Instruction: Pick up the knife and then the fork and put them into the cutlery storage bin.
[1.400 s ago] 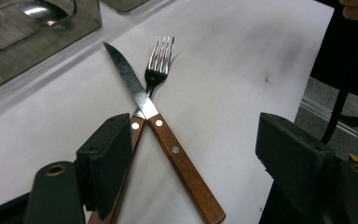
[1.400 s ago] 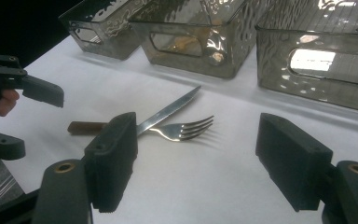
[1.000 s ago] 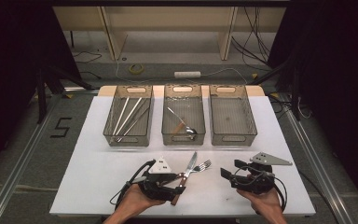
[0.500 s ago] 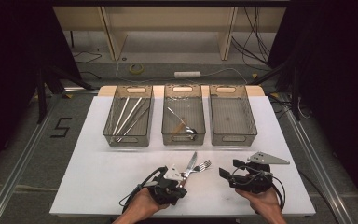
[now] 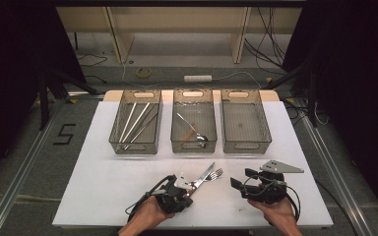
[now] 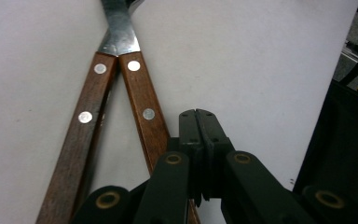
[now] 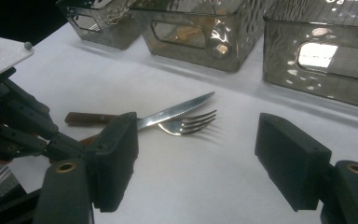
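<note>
- left gripper [image 5: 189,189] low on the table near its near edge, jaws pressed together with nothing between them, tips just beside the wooden handles.
- right gripper [image 5: 236,184] near the near-right part of the table, jaws spread wide, empty, aimed toward the cutlery.
- knife [image 7: 175,112] and fork [image 7: 189,124] lying crossed on the bare table [image 5: 103,187] between the two grippers, handles toward the left gripper, serrated blade over the fork's neck.
- along the far edge, three clear bins: left bin [image 5: 119,145] holding long thin sticks, middle bin [image 5: 173,142] holding a spoon [image 5: 200,138] and another piece, right bin [image 5: 266,142] apparently empty.
- probably a sorting job, with the step in hand being the approach to the crossed pair, no grasp yet.
- next: open the left jaws, straddle one handle only, lift clear of the other piece without dragging it.
</note>
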Demonstrator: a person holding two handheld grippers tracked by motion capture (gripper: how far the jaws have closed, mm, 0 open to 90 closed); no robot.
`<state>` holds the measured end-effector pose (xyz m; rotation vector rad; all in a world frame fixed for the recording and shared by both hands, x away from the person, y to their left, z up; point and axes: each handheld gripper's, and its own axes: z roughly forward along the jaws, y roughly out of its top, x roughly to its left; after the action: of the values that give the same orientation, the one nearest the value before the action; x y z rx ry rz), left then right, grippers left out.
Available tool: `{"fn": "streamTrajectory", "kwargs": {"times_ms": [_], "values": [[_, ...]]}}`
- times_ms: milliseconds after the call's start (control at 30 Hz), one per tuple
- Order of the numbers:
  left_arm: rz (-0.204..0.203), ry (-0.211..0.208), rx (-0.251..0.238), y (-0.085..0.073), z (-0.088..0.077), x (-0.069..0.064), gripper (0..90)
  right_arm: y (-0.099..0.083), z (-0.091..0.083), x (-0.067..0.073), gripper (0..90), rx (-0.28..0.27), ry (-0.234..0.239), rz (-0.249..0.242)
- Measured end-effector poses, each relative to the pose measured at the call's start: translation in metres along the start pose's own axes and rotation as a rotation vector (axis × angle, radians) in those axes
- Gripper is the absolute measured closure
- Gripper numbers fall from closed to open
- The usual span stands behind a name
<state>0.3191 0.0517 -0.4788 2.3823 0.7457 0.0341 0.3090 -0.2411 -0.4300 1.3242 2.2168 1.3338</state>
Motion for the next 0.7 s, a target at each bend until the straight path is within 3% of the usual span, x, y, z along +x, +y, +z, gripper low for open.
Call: {"fn": "streamTrajectory", "kwargs": {"times_ms": [333, 700], "values": [[-0.012, 0.007, -0.003, 0.0, -0.001, 0.009, 88.9, 0.0, 0.001, 0.0, 31.2, 0.003, 0.004, 0.002], [-0.022, 0.048, -0.011, 0.001, -0.003, 0.022, 88.7, 0.0, 0.001, -0.001, 31.3, 0.005, 0.008, 0.005]]}}
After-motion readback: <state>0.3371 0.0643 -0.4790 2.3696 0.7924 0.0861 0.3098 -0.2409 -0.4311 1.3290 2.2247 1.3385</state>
